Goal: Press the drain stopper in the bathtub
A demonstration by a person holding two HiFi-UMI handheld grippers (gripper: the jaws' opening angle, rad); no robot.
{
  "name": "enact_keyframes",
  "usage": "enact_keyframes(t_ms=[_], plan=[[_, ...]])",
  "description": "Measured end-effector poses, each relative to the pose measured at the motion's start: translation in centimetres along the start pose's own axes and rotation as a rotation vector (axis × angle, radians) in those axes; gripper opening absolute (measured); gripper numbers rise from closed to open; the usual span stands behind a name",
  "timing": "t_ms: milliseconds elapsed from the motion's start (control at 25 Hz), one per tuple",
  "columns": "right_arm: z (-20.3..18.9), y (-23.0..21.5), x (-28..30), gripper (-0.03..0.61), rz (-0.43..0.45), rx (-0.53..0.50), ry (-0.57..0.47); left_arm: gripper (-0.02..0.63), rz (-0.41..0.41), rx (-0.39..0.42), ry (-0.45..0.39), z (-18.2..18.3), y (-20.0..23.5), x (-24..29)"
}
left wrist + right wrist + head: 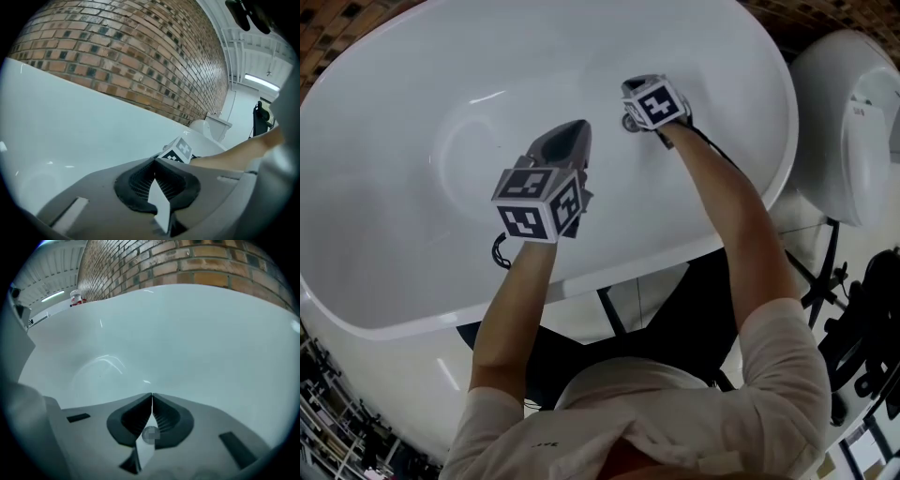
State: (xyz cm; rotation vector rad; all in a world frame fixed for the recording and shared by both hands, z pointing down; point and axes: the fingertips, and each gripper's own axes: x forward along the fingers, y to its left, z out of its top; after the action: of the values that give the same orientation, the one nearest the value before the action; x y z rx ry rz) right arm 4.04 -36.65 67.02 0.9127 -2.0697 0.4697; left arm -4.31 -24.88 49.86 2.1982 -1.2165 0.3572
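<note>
Bathtub (384,150): white, glossy and oval, filling most of the head view; no water visible inside.
Drain stopper (630,122): small round metal cap on the bathtub floor, toward the bathtub's right end; mostly hidden from above.
Right gripper (152,395): reaching deep into the bathtub, low over the floor at its right end; jaws pressed together at the tips, gripping nothing. A small, round, blurred shape shows through the gap behind the tips, probably the stopper.
Left gripper (153,161): held higher, above the middle of the bathtub; jaws closed tip to tip and empty, with only white bathtub wall beyond them.
Brick wall (117,56): rising behind the bathtub's far rim.
Contact: impossible to tell whether the right tips touch the cap yet.
Handling: likely rigid, smooth and slippery metal on a spring click mechanism, needing a short firm push, not a grasp.
Where to press: probably dead centre of the cap, straight down with closed tips; an off-centre push could skid onto the bathtub enamel.
</note>
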Motion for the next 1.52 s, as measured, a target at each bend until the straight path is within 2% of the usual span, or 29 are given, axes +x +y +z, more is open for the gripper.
enact_keyframes(t_ms=[320,440,560,760,920,1040,1240,1440,1520], plan=[[-6.1,-0.5,6.1,0.000,0.006,0.006,0.101,0.005,-0.004,-0.073,0.052,-1.9,0.0,0.4],[-8.4,-0.8,7.7,0.000,0.023,0.024,0.153,0.005,-0.041,-0.069,0.073,-2.2,-1.3,1.0],[-10.0,-0.5,9.5,0.000,0.034,0.049,0.188,0.005,-0.042,-0.077,0.091,-2.3,-1.4,0.9],[-12.8,1.1,11.4,0.000,0.082,0.089,0.279,0.005,-0.057,-0.159,0.091,-2.1,-1.2,0.7],[-15.2,1.7,11.9,0.000,0.093,0.046,0.361,0.005,-0.087,-0.174,0.094,-2.0,-2.1,0.7],[-15.0,1.3,12.0,0.000,0.094,0.039,0.344,0.005,-0.109,-0.185,0.097,-1.9,-2.7,0.6],[-16.1,2.1,11.8,0.006,0.116,0.078,0.416,0.005,-0.126,-0.192,0.096,-1.9,-3.1,0.5],[-15.6,1.5,12.4,0.006,0.064,-0.047,0.458,0.005,-0.152,-0.205,0.098,-1.9,-3.7,0.5],[-15.6,1.5,12.5,0.006,0.065,-0.039,0.481,0.005,-0.161,-0.212,0.094,-1.8,-4.0,0.5]])
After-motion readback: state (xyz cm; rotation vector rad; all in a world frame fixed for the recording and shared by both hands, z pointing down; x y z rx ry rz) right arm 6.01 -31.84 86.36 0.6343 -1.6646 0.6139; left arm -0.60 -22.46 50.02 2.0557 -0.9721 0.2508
